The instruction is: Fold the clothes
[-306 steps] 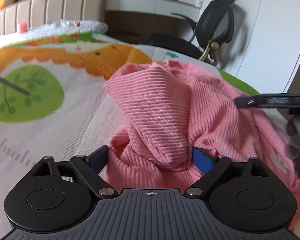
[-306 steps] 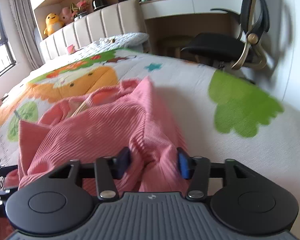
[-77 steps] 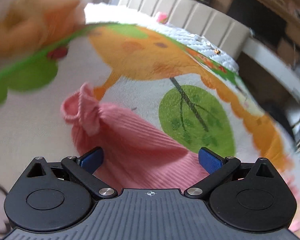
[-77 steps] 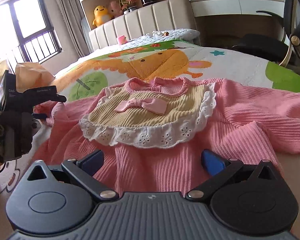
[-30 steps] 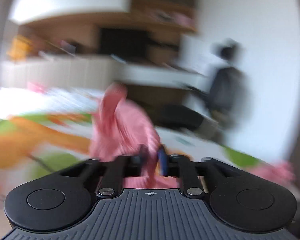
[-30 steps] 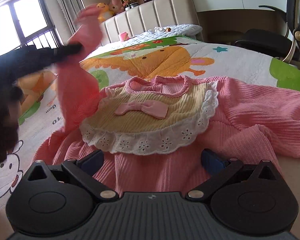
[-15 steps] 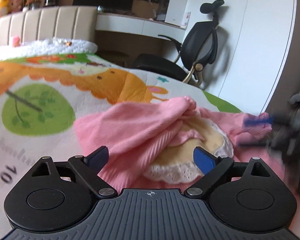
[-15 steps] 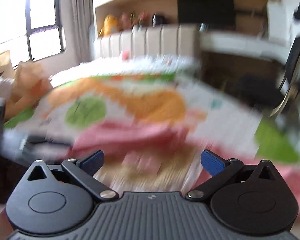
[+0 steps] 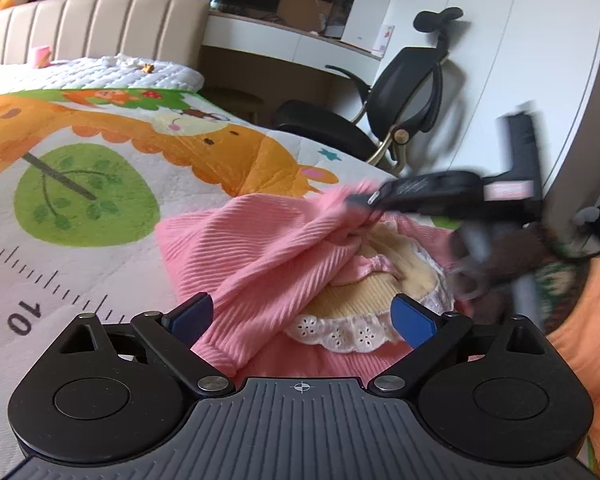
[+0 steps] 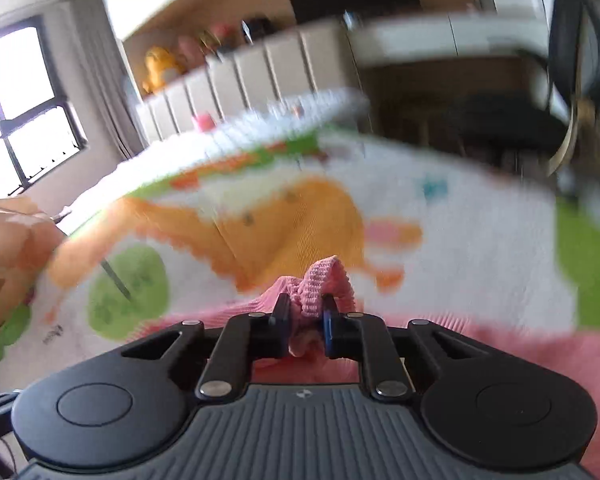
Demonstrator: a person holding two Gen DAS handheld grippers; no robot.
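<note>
Your pink ribbed sweater (image 9: 268, 248) lies on the bed (image 9: 100, 216), cream lace-edged bib (image 9: 364, 308) facing up, 1 sleeve already folded across the chest. Its other sleeve cuff (image 10: 320, 284) sits pinched in your right gripper (image 10: 306, 320), whose jaws are closing, so that hand carries the fold. Your left gripper (image 9: 300, 316) is spread wide, jaws opening, empty, just in front of the folded sleeve.
</note>
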